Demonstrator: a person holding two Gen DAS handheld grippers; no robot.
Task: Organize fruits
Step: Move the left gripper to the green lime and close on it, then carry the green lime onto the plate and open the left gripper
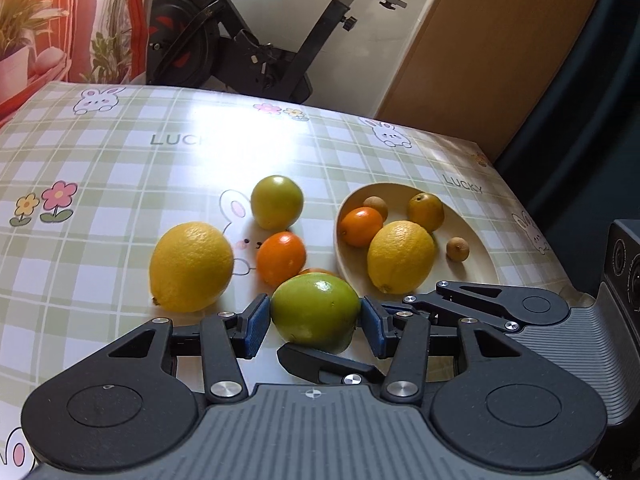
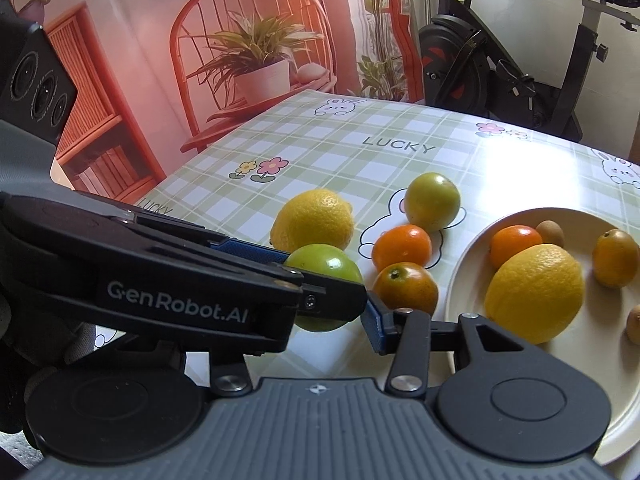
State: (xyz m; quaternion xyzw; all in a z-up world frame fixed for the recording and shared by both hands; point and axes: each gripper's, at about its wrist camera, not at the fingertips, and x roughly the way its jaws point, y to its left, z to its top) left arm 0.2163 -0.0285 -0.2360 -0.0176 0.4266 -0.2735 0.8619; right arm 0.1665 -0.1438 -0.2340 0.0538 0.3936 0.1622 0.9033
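The left gripper is spread wide around a green lime on the counter. Its two blue pads sit on either side of the lime, just beside it; whether they press the skin cannot be told.

From the right wrist view, the left gripper crosses in front from the left, with the lime between its fingers. The right gripper is spread, holding nothing; only its right blue pad shows, the other finger hidden behind the left gripper.

Loose on the checked counter, past the lime, lie a lemon, an orange, a second orange just behind the lime, and a round green fruit.

To the right stands a cream plate. It holds a second lemon, a third orange, a yellow-orange fruit and two small brown fruits.

Behind the counter stands an exercise bike.
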